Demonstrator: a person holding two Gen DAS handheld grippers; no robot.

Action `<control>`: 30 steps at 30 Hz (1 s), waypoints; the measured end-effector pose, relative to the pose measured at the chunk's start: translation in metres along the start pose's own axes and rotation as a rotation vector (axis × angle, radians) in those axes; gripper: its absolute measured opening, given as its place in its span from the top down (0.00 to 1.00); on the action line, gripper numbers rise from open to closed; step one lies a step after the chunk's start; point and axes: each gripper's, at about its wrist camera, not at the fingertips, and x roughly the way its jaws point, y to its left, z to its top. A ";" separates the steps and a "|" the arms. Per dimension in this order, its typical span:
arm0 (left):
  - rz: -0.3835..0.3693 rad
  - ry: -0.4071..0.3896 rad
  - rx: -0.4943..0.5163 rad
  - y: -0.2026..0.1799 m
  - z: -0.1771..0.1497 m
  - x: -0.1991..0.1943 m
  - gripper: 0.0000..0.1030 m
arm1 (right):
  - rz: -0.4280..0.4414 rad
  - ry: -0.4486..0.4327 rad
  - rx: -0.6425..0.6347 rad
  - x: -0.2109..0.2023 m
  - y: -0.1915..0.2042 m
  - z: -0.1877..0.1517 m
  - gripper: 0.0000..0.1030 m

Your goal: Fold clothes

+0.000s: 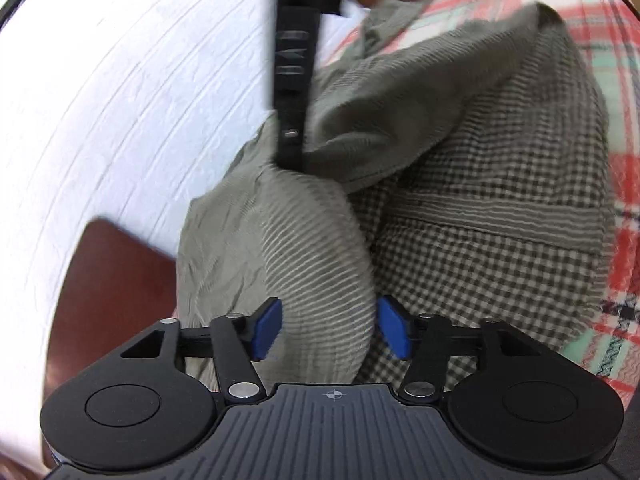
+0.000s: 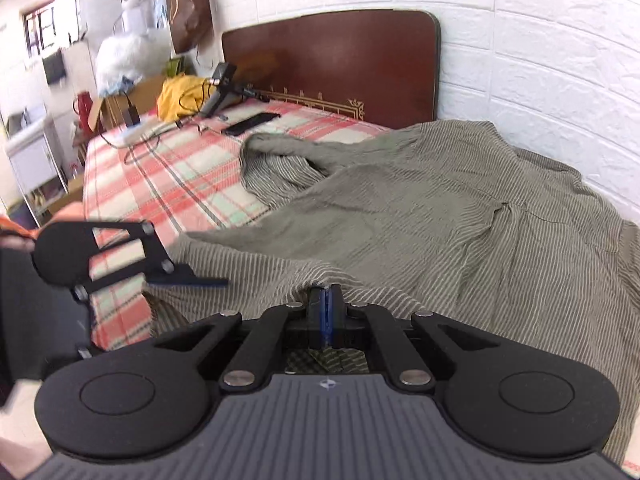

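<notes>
The right gripper point(image 2: 325, 312) is pinching a ridge of the grey-green striped garment point(image 2: 420, 208) between its blue pads, jaws pressed tight together on the cloth. From that pinch the garment is spreading away toward twelve and two o'clock, rumpled across the bed point(image 2: 168, 168) and reaching the white brick wall point(image 2: 540, 60) on the far side. At nine o'clock of the right wrist view the left gripper point(image 2: 188, 278) is hanging just above the cloth's near edge.

In its own view the left gripper point(image 1: 329, 330) is standing fairly wide, its blue pads point(image 1: 267, 328) apart, with a fold of the striped fabric lying between them; I cannot tell whether either pad is touching it. At twelve o'clock there, a dark finger of the right gripper point(image 1: 294, 92) is reaching down into the cloth. A checked part of the garment point(image 1: 480, 272) is lying at three o'clock, over the pink plaid bedsheet point(image 1: 616, 128). The dark wooden headboard point(image 2: 332, 68) is standing at the bed's far end.
</notes>
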 end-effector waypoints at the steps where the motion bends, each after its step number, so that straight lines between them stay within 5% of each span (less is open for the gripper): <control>1: -0.014 -0.008 0.005 -0.002 0.001 -0.002 0.32 | -0.006 -0.004 0.000 -0.001 -0.001 0.002 0.99; 6: 0.054 0.009 -0.005 -0.007 0.004 0.005 0.28 | 0.024 -0.006 0.034 0.002 -0.005 0.006 0.99; 7: 0.085 0.028 -0.006 -0.008 0.005 0.011 0.35 | 0.030 -0.004 0.039 0.003 -0.004 0.007 0.99; 9: 0.060 0.035 -0.111 0.009 0.007 0.014 0.89 | 0.015 0.006 0.032 0.004 -0.002 0.005 0.97; 10: 0.037 0.035 -0.175 0.020 0.008 0.014 1.00 | 0.006 0.011 0.028 0.004 -0.001 0.003 0.95; 13: -0.030 0.018 -0.369 0.054 0.011 0.011 1.00 | -0.036 0.002 -0.005 -0.001 0.003 -0.002 0.82; 15: -0.064 -0.035 -0.494 0.080 0.010 -0.003 1.00 | -0.089 -0.049 -0.025 -0.015 0.008 -0.009 0.55; 22: -0.086 -0.098 -0.781 0.135 -0.003 -0.027 1.00 | -0.176 -0.159 -0.099 -0.049 0.044 -0.052 0.54; 30: -0.097 -0.123 -0.850 0.149 -0.001 -0.035 0.98 | -0.404 -0.124 -0.261 -0.005 0.088 -0.100 0.53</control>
